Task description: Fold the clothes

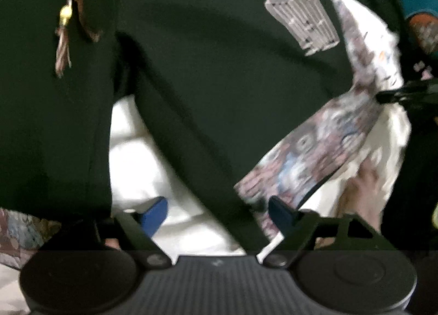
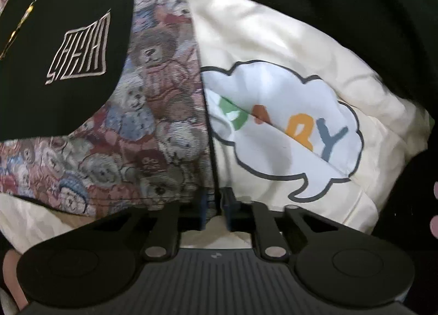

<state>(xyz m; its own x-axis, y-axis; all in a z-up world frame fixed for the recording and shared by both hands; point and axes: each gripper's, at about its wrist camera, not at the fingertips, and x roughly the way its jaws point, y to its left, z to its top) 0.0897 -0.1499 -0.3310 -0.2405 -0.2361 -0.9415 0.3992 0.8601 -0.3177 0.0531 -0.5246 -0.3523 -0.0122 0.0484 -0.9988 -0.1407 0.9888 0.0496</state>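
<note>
Heaped clothes: right gripper (image 2: 215, 205) seemingly pinches teddy-print fabric (image 2: 153, 112) edge.

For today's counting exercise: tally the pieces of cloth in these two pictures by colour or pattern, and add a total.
Black top with a pale emblem: 1
Teddy-bear print cloth: 1
Cream cloth with a cloud picture: 1
Total: 3

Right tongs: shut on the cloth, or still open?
Shut on cloth. The right tongs have their blue pads nearly together, pinching the dark-piped edge of the teddy-bear tapestry garment beside the cream cloud-print garment.
</note>
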